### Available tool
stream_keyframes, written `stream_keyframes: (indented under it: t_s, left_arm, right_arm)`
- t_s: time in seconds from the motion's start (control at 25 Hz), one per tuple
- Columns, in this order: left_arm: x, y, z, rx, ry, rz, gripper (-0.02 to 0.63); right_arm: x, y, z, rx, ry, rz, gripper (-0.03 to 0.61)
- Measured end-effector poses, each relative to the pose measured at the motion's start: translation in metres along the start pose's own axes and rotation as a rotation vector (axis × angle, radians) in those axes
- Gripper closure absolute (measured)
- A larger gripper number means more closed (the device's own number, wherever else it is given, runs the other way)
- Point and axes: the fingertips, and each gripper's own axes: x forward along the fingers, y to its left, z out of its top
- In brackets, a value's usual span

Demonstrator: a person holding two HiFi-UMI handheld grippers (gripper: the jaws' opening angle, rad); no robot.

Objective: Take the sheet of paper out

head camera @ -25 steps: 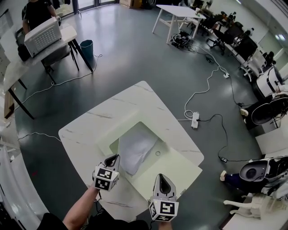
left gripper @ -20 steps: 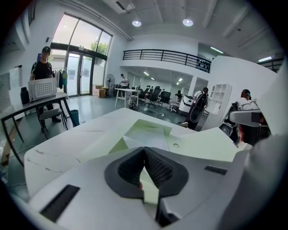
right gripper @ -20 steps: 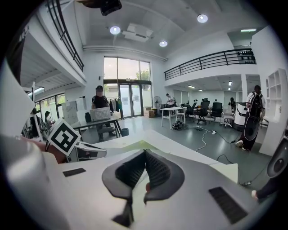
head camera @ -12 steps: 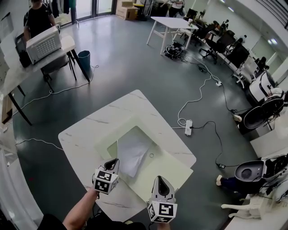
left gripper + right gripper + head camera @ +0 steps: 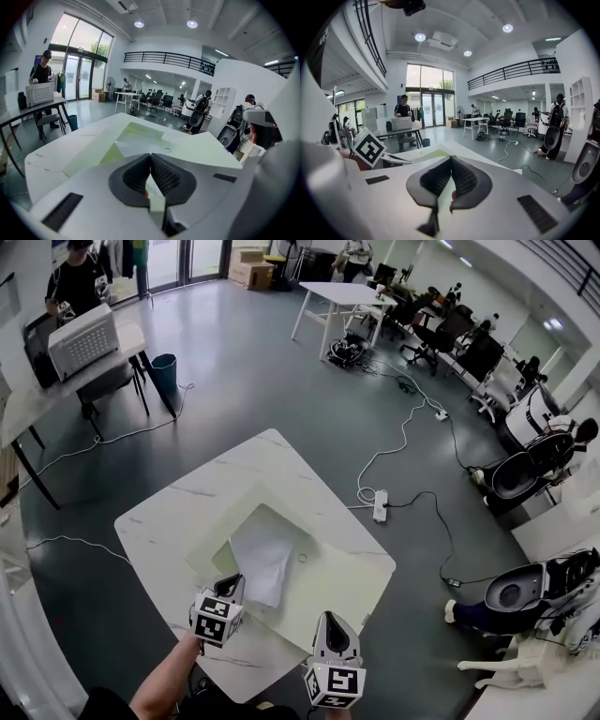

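Note:
A pale green folder (image 5: 356, 582) lies open on the white marble table (image 5: 187, 502). A white sheet of paper (image 5: 262, 559) rests in the folder's middle. My left gripper (image 5: 236, 579) is at the sheet's near left edge. Its jaws are shut, with a thin white and pale green edge pinched between the pads (image 5: 161, 176). The sheet (image 5: 133, 147) runs forward from those jaws. My right gripper (image 5: 335, 620) sits at the folder's near edge, jaws shut on a thin pale sliver. In the right gripper view the right gripper (image 5: 451, 159) hides what lies under it.
A small ring (image 5: 302, 558) lies on the folder beside the sheet. A power strip (image 5: 380, 505) and cables trail over the floor to the right. A desk with a white box (image 5: 82, 338) stands far left, office chairs (image 5: 520, 474) at the right.
Both grippers have risen a little and drawn back toward me together. The table, folder and sheet now look smaller and sit further left in the head view.

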Motion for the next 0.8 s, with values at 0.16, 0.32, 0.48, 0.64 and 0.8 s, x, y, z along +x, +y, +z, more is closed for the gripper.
stream_keyframes:
  t_s: [0.16, 0.32, 0.48, 0.64, 0.8]
  left_arm:
    - [0.002, -0.009, -0.012, 0.006, 0.019, -0.009, 0.589]
    - [0.011, -0.020, -0.015, 0.007, 0.028, -0.031, 0.589]
    - [0.022, -0.032, -0.012, 0.013, 0.025, -0.056, 0.589]
    - [0.033, -0.041, -0.001, 0.026, 0.011, -0.081, 0.589]
    - [0.033, -0.049, 0.012, 0.033, -0.013, -0.094, 0.589]
  right_arm:
    - [-0.012, -0.007, -0.005, 0.004, 0.005, -0.022, 0.561]
    - [-0.016, -0.016, -0.010, 0.010, 0.014, -0.042, 0.561]
    - [-0.015, -0.025, -0.013, 0.015, 0.025, -0.055, 0.561]
    - [-0.011, -0.031, -0.014, 0.021, 0.029, -0.064, 0.561]
    - [-0.013, -0.035, -0.012, 0.022, 0.026, -0.072, 0.561]
